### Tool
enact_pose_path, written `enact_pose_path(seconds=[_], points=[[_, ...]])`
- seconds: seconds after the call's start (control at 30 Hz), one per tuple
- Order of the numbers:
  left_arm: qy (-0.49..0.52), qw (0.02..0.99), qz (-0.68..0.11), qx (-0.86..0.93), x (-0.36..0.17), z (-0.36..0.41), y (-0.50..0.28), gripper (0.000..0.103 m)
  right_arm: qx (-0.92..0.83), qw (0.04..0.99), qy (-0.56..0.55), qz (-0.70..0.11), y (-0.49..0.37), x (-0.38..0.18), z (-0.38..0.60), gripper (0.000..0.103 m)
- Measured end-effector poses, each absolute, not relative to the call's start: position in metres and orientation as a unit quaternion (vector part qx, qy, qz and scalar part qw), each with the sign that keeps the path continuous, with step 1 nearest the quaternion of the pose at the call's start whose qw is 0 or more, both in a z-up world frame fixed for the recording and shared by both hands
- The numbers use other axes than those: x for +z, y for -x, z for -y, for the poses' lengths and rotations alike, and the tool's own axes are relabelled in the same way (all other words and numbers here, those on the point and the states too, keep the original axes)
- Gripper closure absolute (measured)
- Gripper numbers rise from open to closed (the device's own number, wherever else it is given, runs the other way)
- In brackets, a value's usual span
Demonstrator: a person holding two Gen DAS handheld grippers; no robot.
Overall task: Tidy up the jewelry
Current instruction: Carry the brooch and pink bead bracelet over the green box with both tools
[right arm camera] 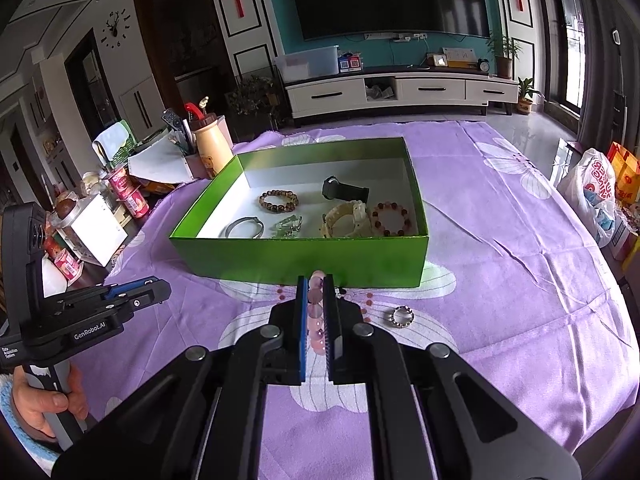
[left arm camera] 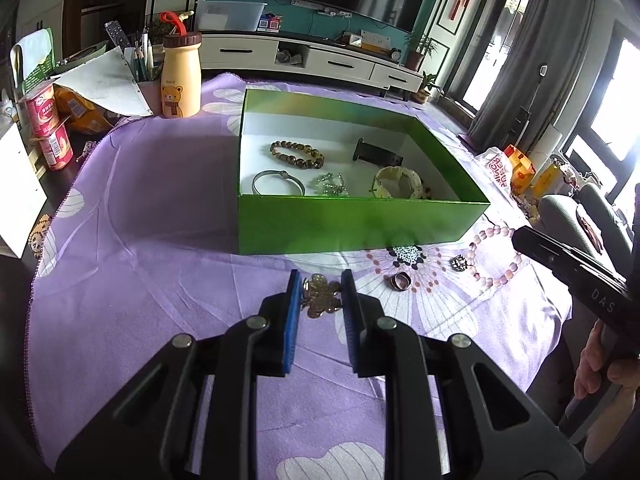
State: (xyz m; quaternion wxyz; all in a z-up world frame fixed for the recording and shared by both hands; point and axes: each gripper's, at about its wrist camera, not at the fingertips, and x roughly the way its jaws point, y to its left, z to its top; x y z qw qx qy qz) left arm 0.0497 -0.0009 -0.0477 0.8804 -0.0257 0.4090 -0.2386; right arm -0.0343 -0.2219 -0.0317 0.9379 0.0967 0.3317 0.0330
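Note:
A green open box (left arm camera: 360, 220) stands on the purple flowered cloth (left arm camera: 160, 208). It holds a brown bead bracelet (left arm camera: 297, 154), a silver bangle (left arm camera: 278, 184), a black watch (left arm camera: 376, 154) and a cream bracelet (left arm camera: 400, 184); a red bead bracelet (right arm camera: 392, 218) shows in the right wrist view. My left gripper (left arm camera: 320, 277) is shut on a golden bead bracelet (left arm camera: 320, 300), just in front of the box. My right gripper (right arm camera: 316, 280) is shut on a pink bead bracelet (right arm camera: 316, 312), whose loop (left arm camera: 496, 256) hangs to the right. Two small rings (left arm camera: 400, 281) (left arm camera: 459, 263) lie on the cloth.
At the table's left edge stand a yellow bear bottle (left arm camera: 180, 76), pink yoghurt cups (left arm camera: 44, 120), a pen holder and a white box (left arm camera: 16, 184). Plastic bags (right arm camera: 596, 192) sit on the floor to the right. A hand (right arm camera: 48, 400) grips the left gripper's handle.

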Motion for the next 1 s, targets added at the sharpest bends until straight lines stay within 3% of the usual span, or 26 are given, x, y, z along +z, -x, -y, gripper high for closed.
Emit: enact_pose_path(seconds=[1.0], points=[[0.044, 0.882, -0.393, -0.255, -0.022, 0.006, -0.061, 0.084, 0.060, 0.943, -0.115, -0.306, 0.026, -0.024, 0.229, 0.096]])
